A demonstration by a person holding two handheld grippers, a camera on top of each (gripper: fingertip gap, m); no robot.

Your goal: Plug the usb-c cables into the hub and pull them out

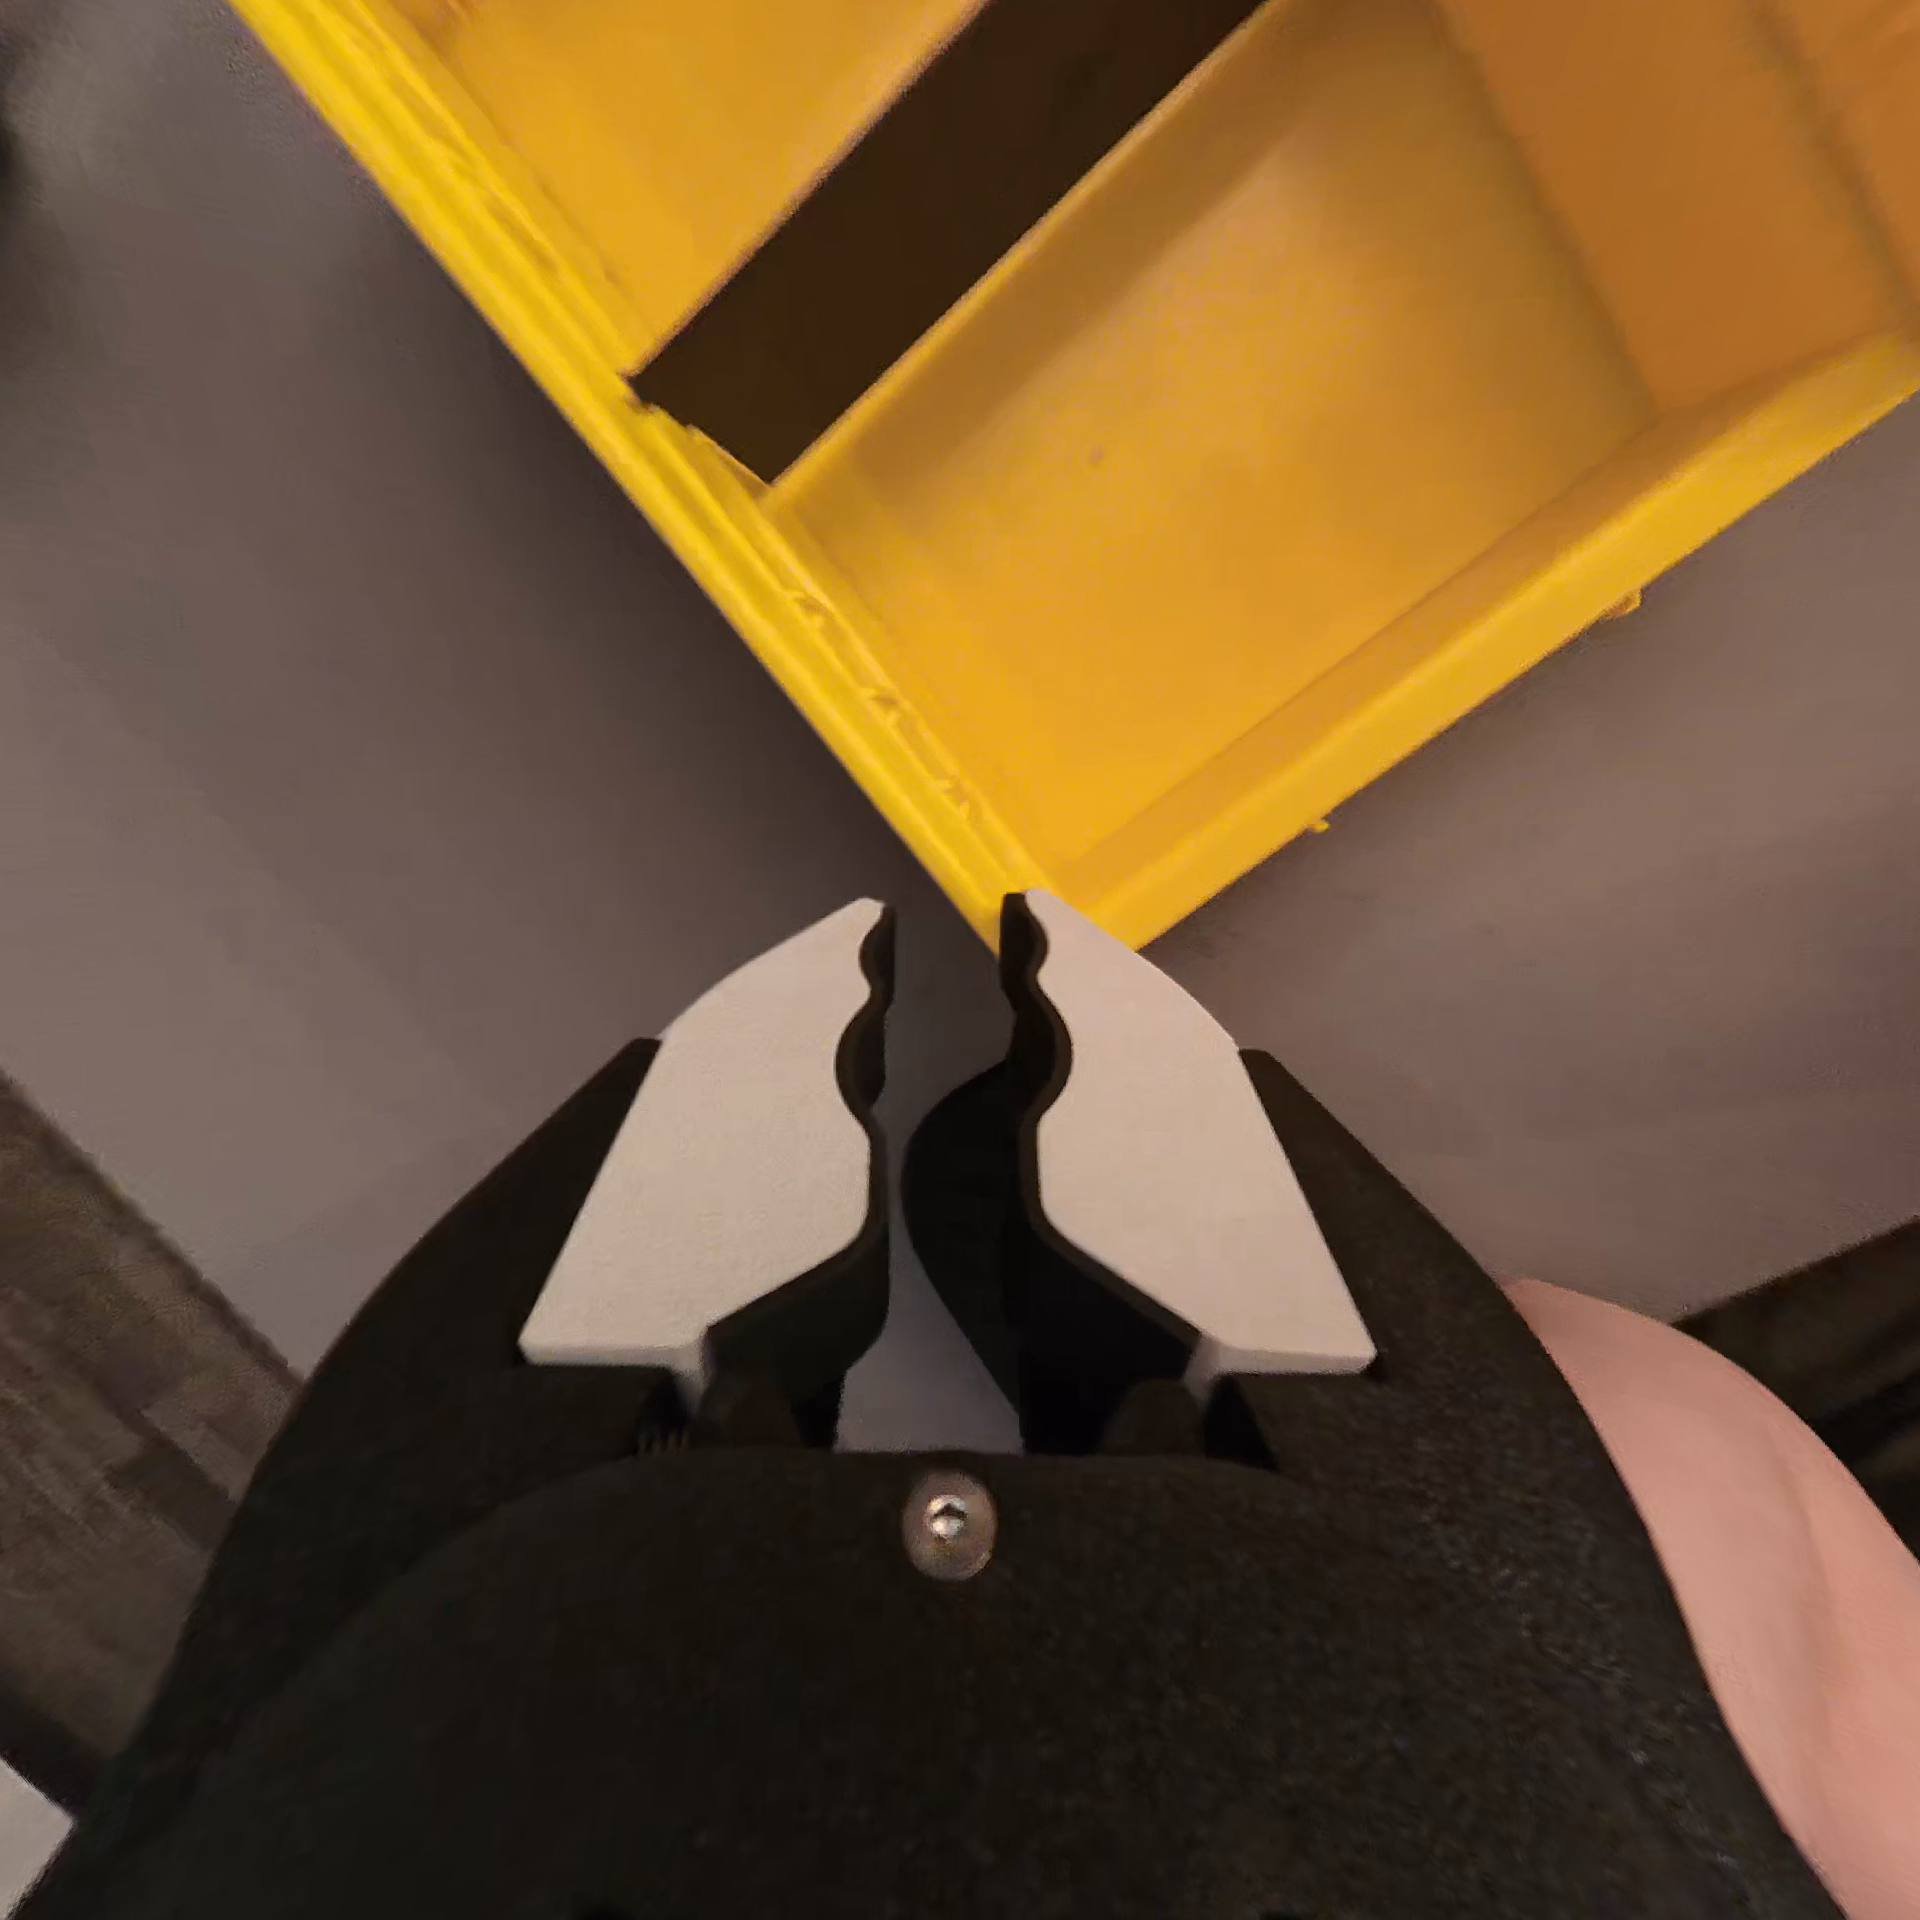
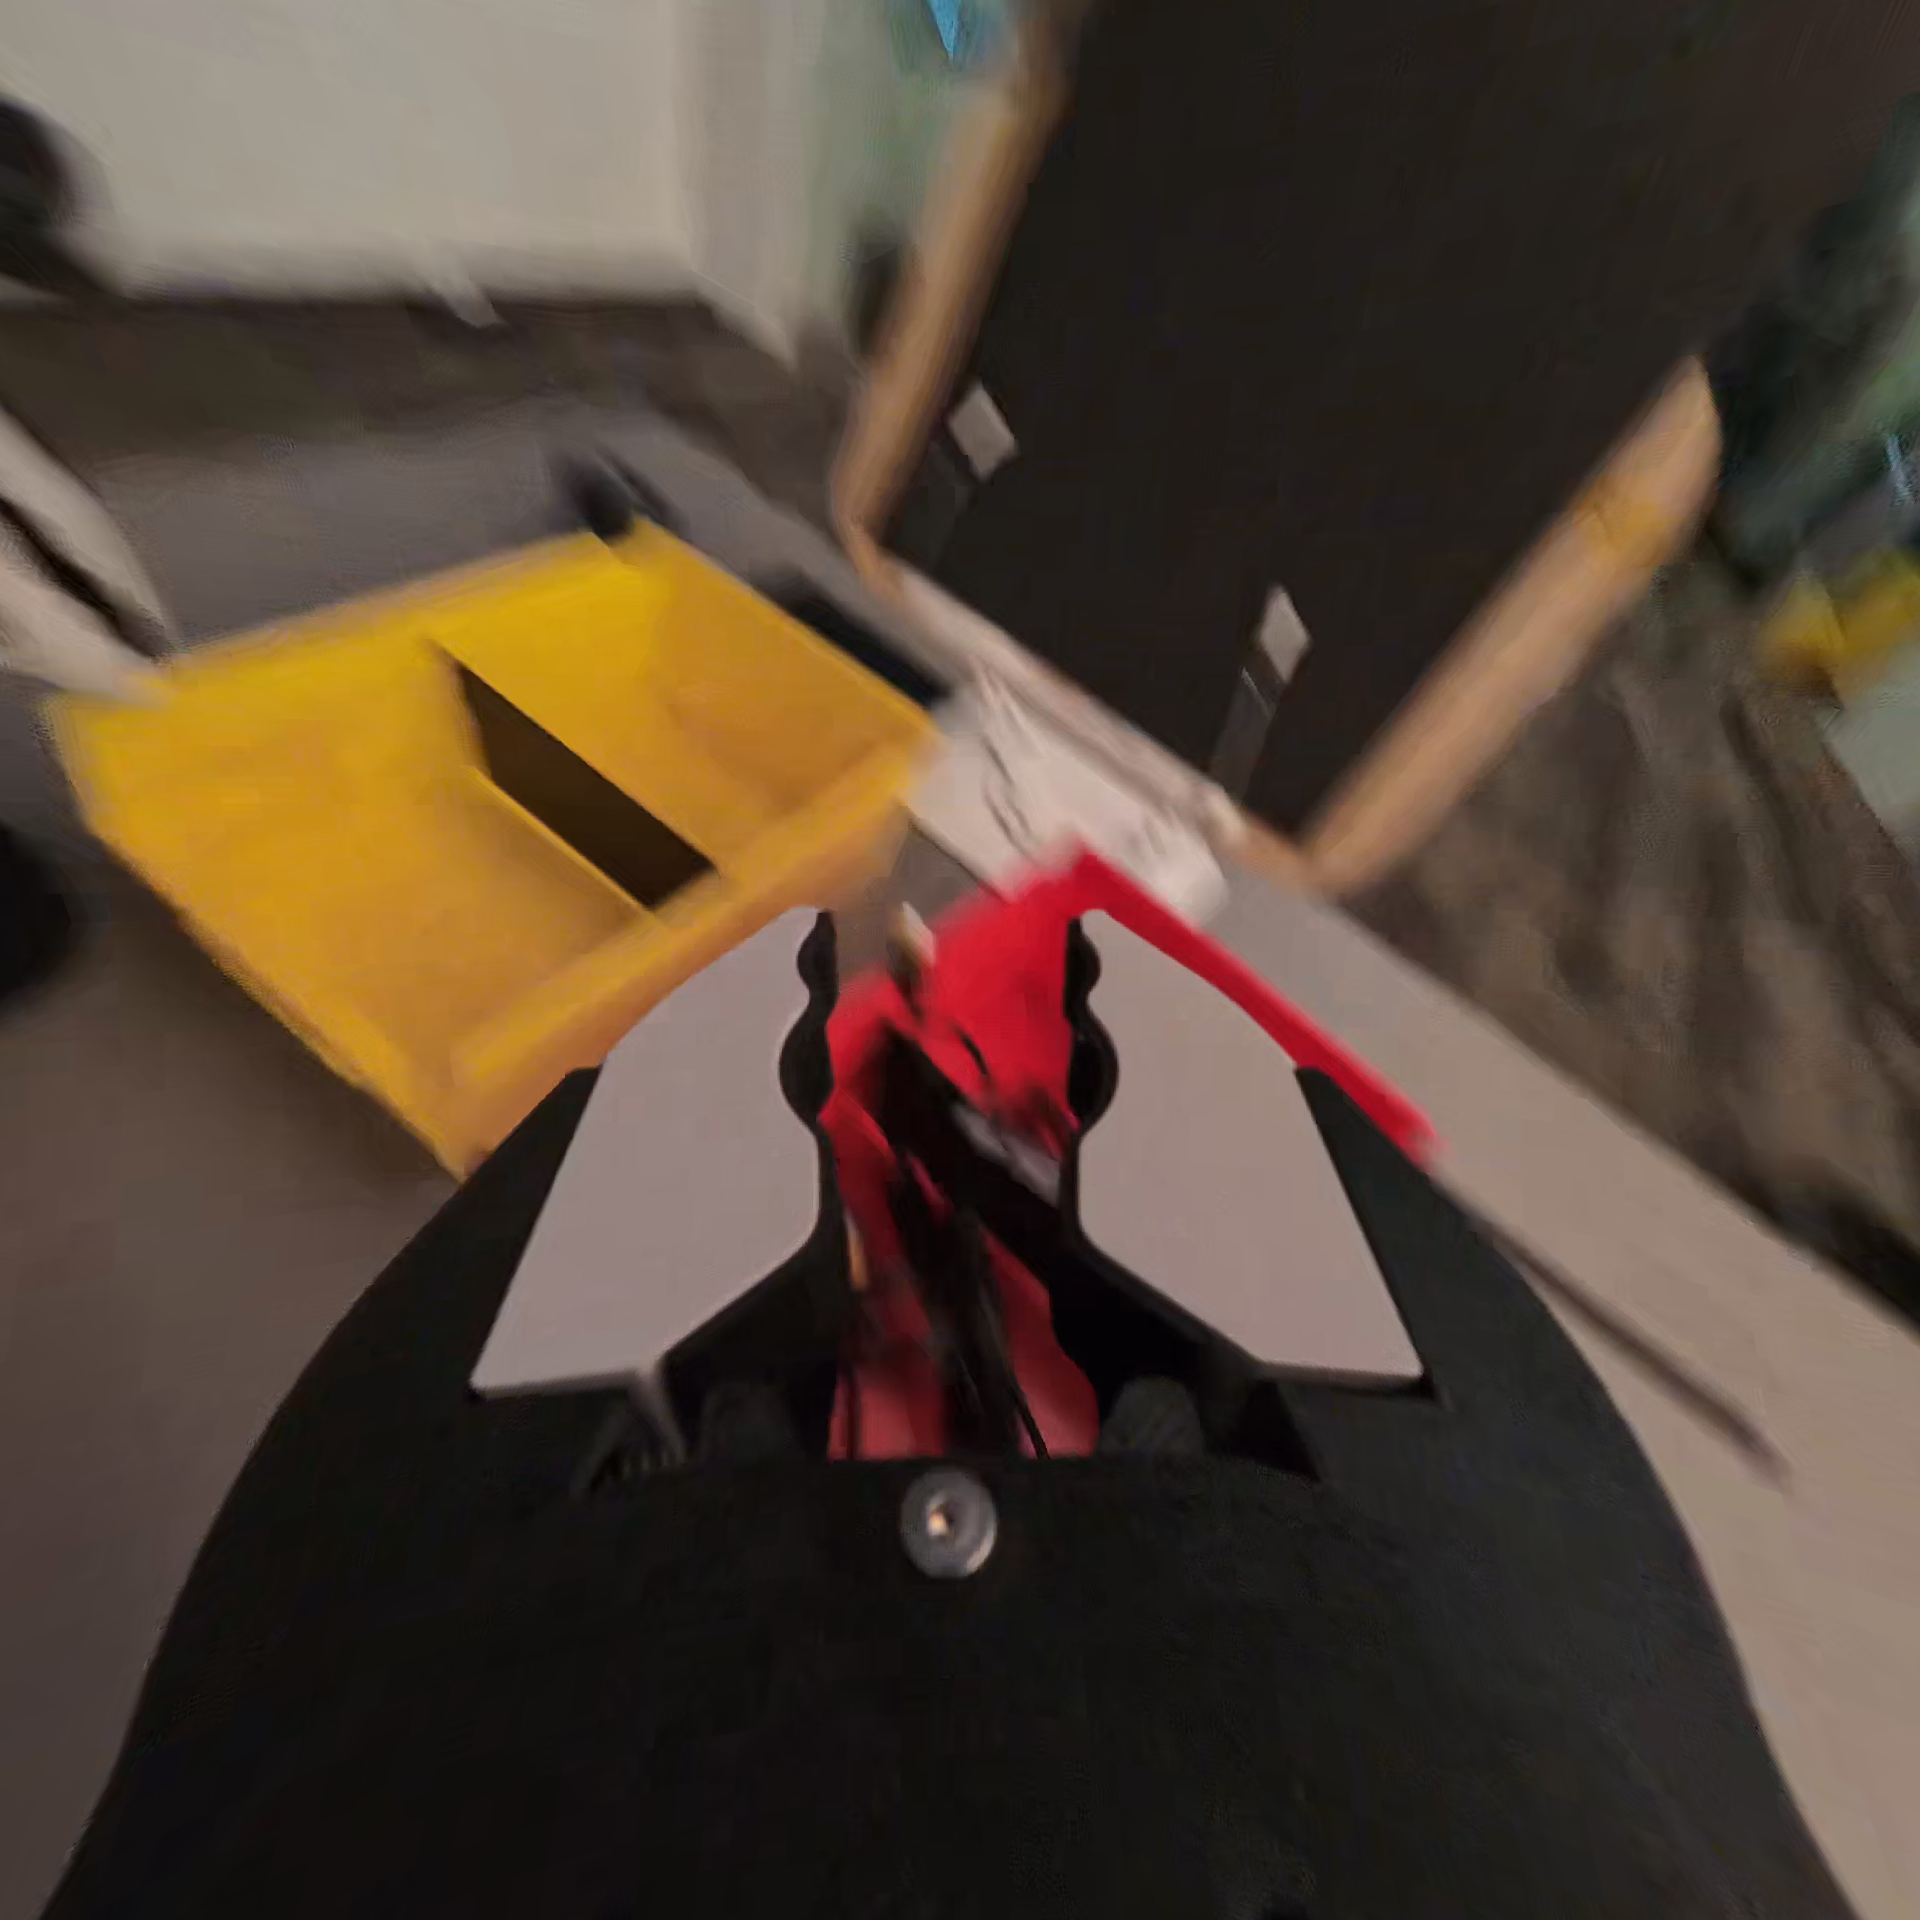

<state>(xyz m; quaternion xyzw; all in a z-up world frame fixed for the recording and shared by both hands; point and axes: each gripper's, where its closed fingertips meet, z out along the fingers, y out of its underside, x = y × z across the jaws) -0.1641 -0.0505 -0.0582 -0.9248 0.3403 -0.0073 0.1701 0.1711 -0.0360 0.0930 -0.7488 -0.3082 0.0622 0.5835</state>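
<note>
Presently, left gripper (image 1: 943, 925), slightly parted and bare, sits at the yellow tray's (image 1: 1382, 665) corner, bare table (image 1: 312, 727) leftward. Right gripper (image 2: 948, 940) spread above red tray (image 2: 1226, 966), just beside it.

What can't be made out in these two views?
- Hub and cables: right wrist view is motion-blurred; only dark shapes show in the red tray.
- Right gripper: blur hides whether it holds anything.
- Yellow bin: cut off by the top and right edges in the left wrist view.
</note>
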